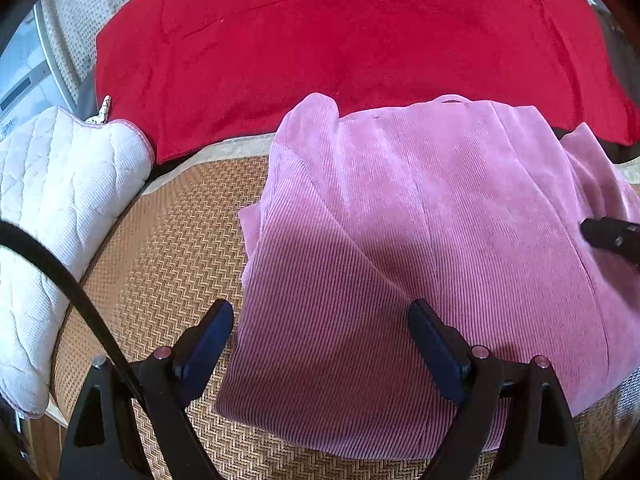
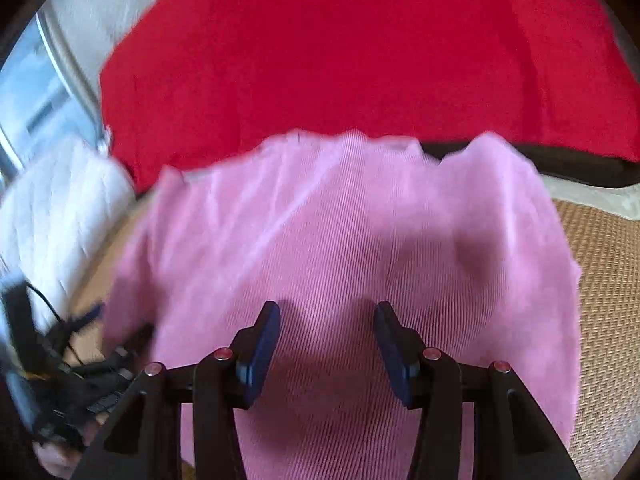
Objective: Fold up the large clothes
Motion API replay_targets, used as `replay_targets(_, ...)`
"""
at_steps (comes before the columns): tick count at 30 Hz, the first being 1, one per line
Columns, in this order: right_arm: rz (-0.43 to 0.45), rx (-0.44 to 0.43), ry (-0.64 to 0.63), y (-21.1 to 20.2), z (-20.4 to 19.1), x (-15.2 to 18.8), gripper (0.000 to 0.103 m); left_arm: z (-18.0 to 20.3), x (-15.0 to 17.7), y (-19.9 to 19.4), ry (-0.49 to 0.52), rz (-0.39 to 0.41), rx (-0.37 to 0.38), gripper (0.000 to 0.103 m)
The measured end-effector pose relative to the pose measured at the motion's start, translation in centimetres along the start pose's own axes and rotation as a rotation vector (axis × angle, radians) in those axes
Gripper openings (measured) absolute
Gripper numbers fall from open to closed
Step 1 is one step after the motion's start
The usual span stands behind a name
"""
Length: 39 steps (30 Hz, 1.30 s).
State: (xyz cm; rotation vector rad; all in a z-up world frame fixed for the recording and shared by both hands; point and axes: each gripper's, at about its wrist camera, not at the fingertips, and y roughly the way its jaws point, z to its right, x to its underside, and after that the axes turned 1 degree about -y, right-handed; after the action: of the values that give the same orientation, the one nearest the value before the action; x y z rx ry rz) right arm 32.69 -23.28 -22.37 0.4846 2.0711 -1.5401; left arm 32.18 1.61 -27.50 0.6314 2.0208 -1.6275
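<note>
2 grippers, the left gripper (image 1: 320,336) with jaws spread wide and the right gripper (image 2: 326,334) part spread, hover empty over the pink garment (image 1: 420,240) on the woven mat (image 1: 168,240), so we judge the next fold needs an edge pinched.

Right wrist view smeared by motion blur, the pink garment (image 2: 340,240) soft-edged and the dark tangle of cables (image 2: 72,368) at lower left unreadable; in the left wrist view, white quilted pillow (image 1: 52,208) cropped at left.
</note>
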Motion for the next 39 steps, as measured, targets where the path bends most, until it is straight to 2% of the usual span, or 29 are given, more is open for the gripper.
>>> replay_targets(4,-0.002,-0.016,0.023,0.0,0.2,-0.2,0.053,-0.3,-0.1,0.5,0.006,0.003,-0.003,0.089)
replay_targets(9,0.058,-0.052,0.044,-2.2,0.5,0.2,0.053,-0.3,-0.2,0.5,0.012,0.006,-0.008,0.089)
replay_targets(13,0.024,-0.073,0.03,-2.3,0.2,0.6,0.053,-0.2,-0.2,0.6,0.018,0.011,-0.015,0.089)
replay_targets(16,-0.024,-0.041,0.006,-0.7,-0.5,1.1,0.053,0.1,-0.1,0.8,0.024,0.012,-0.021,0.089)
replay_targets(19,-0.02,-0.036,0.008,-0.9,-0.7,1.0,0.053,0.2,0.0,1.0,0.022,0.016,-0.021,0.09)
replay_targets(23,-0.022,-0.036,0.011,-0.9,-0.5,1.2,0.054,-0.1,0.4,1.2,0.012,0.027,-0.033,0.098)
replay_targets(29,-0.001,-0.036,0.003,-0.4,-0.7,1.5,0.056,-1.3,0.0,0.7,-0.006,-0.007,0.009,0.098)
replay_targets(32,-0.001,-0.027,0.003,-0.5,-0.8,1.6,0.056,-2.0,0.0,-0.5,0.0,0.033,-0.032,0.097)
replay_targets(36,0.001,-0.025,0.02,-1.6,-0.7,1.6,0.056,-4.2,0.1,-2.0,-0.046,0.087,-0.083,0.097)
replay_targets(39,0.056,0.003,0.033,-3.5,0.0,1.4,0.056,-5.2,0.3,-1.1,-0.05,0.065,-0.133,0.097)
